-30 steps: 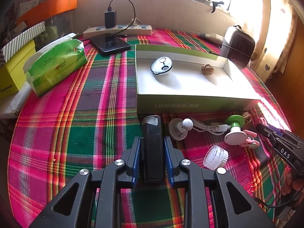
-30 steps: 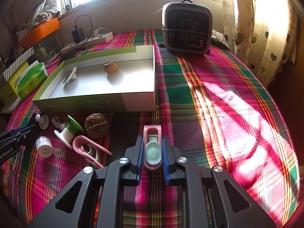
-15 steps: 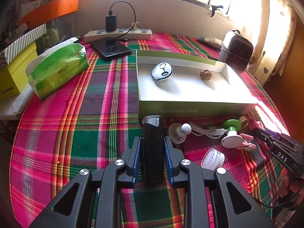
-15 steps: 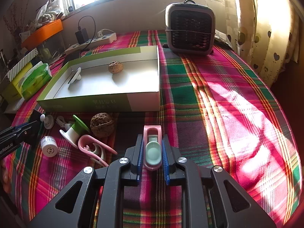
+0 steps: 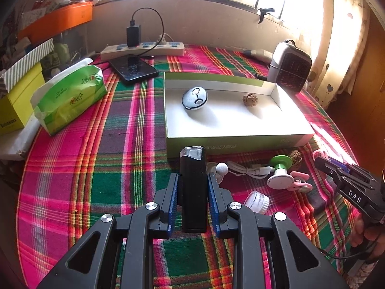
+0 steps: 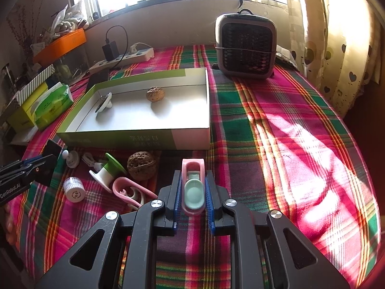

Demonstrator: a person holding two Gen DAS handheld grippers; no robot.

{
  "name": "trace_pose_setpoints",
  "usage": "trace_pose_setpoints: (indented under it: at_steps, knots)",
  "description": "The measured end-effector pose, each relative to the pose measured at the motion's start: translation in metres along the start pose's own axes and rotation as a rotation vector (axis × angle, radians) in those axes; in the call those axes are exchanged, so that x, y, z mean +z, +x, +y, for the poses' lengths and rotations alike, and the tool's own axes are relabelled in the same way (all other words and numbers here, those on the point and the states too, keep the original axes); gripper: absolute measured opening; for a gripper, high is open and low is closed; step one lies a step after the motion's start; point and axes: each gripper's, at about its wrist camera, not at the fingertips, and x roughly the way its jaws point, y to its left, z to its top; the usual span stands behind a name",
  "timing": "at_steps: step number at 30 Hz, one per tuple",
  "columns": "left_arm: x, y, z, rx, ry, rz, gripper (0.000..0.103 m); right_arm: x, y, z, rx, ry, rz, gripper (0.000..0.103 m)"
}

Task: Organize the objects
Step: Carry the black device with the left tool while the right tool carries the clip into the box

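My left gripper (image 5: 192,187) is squeezed tight on a black lighter (image 5: 193,190). Its blue fingers (image 5: 173,200) press both sides, and the lighter points forward with its clear top toward the box (image 5: 231,142). My right gripper (image 6: 193,190) is squeezed tight on a pink clip (image 6: 193,187) with a pale green middle. Its fingers (image 6: 208,204) touch the clip on each side.

The box is low, white inside and green outside. It sits on the worktop (image 5: 79,159), which has a bright pink and green checked cloth. Inside the box are a round white gadget (image 5: 194,98) and a small walnut (image 5: 250,99), well apart from each other.

Just in front of the box lie more little things: a bigger walnut (image 6: 141,165), a green and white sucker hook (image 6: 107,169), a pink curly clip (image 6: 130,191), a white cap (image 6: 74,189) and a white cable (image 5: 243,168). The bigger walnut is near my right fingers, a bit to the left.

On the left side of the worktop there is a green tissue pack (image 5: 68,96). A black phone (image 5: 133,68) and a power strip (image 5: 143,49) are at the back. A grey fan heater (image 6: 245,48) stands behind the box on the right
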Motion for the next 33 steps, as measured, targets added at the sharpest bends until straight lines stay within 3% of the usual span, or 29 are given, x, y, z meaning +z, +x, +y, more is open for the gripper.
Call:
trace_pose_setpoints:
  at_steps: [18,33]
  knots:
    - [0.048,-0.001,-0.023,-0.047,0.054,-0.036,0.021,0.045,-0.008,0.004,0.051,-0.033,-0.04,0.018]
    - [0.092,0.038,-0.046,-0.083,0.093,0.003,0.021,0.093,0.024,0.002,0.078,-0.051,-0.008,0.019]
